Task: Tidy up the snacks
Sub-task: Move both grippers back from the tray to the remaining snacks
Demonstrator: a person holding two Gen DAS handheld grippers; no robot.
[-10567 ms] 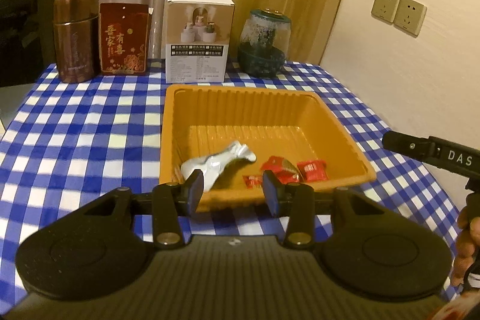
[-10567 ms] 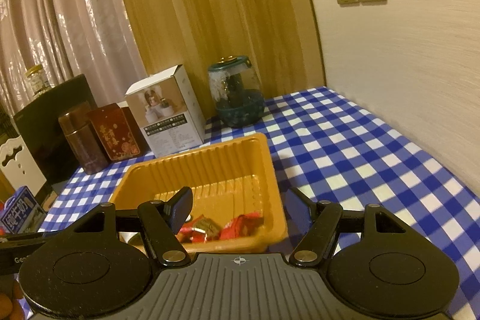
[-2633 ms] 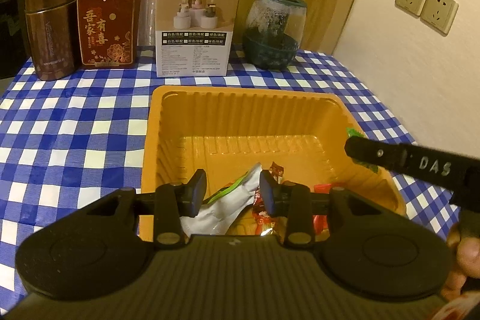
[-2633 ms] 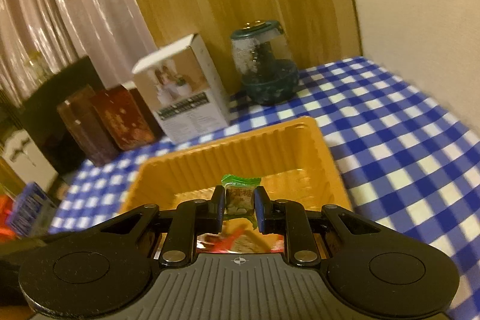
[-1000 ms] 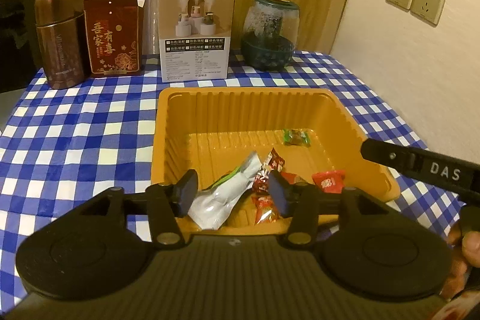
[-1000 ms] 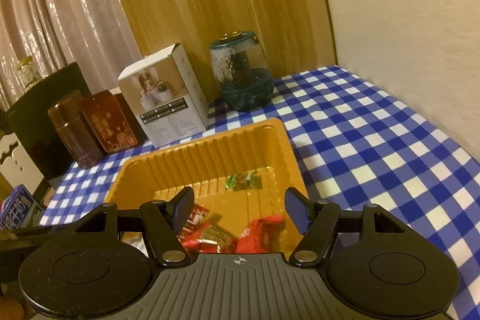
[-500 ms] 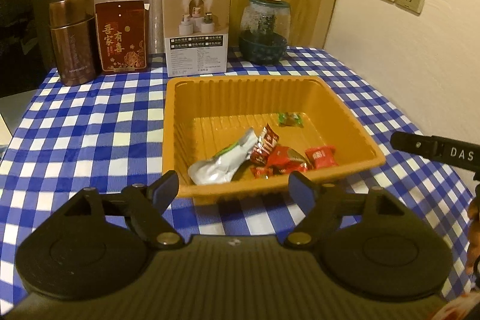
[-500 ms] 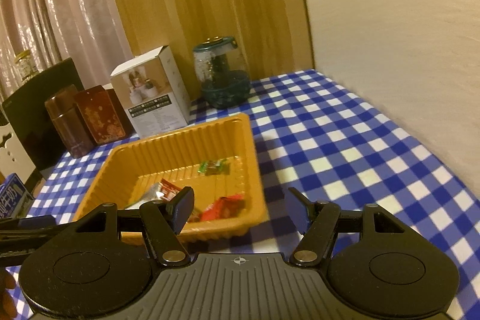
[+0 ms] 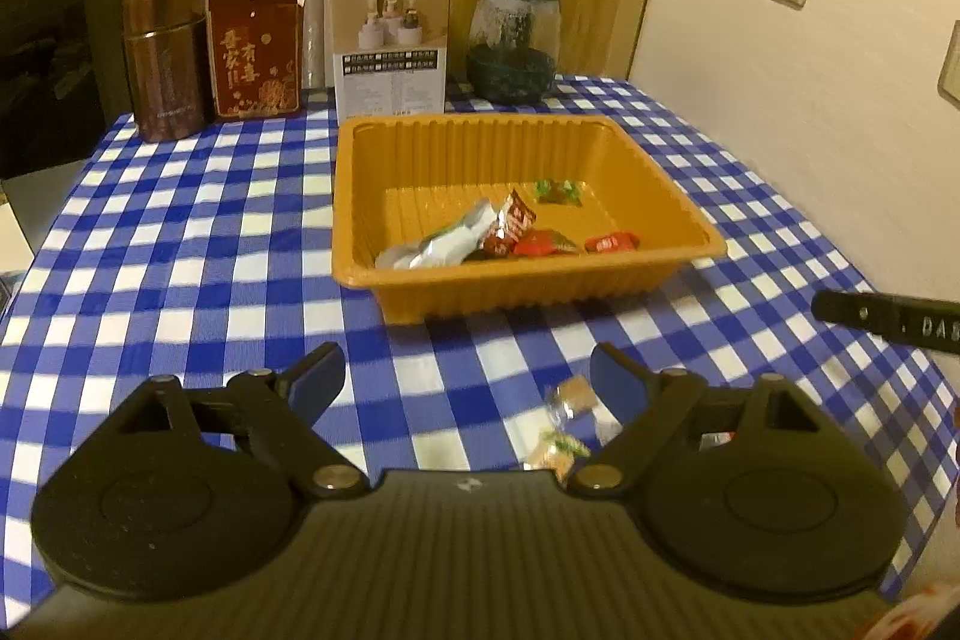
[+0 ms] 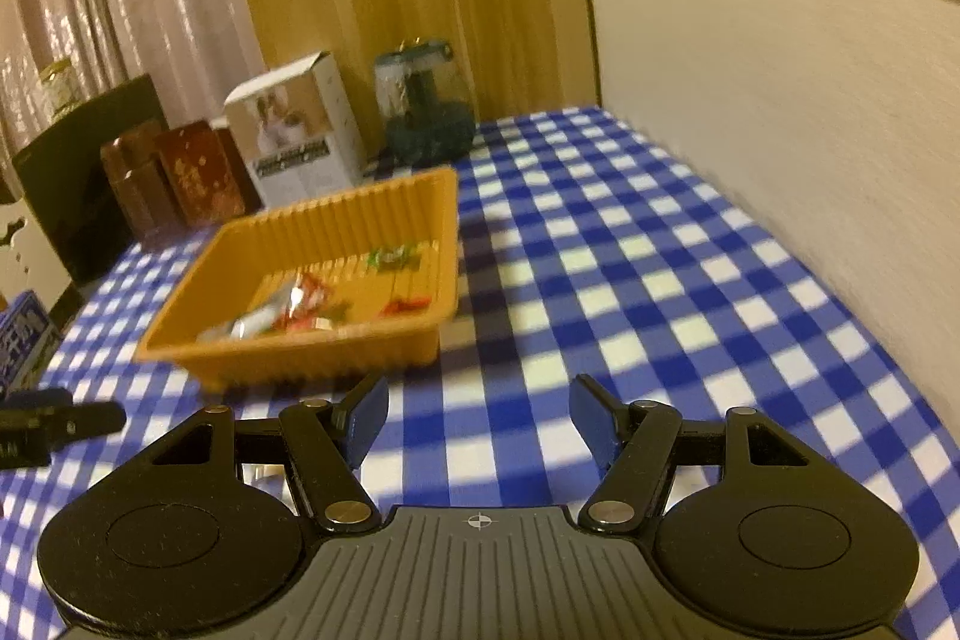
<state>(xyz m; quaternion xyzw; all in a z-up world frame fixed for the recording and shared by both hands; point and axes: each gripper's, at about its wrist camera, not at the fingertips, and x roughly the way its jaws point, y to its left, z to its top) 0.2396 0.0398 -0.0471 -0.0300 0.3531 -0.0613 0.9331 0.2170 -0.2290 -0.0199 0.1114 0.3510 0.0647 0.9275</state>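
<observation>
step: fetch next loose snack | left hand-held gripper (image 9: 465,376) jaws opening, nothing between; right hand-held gripper (image 10: 477,415) apart, empty | wrapped candies (image 9: 567,421) on checked surface (image 9: 180,244) near tray (image 9: 690,226) | advice: straddle one candy, close low.

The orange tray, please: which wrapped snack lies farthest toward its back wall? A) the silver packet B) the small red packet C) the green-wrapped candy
C: the green-wrapped candy lies alone nearest the back wall of the orange tray, beyond the silver packet and the small red packet.
</observation>
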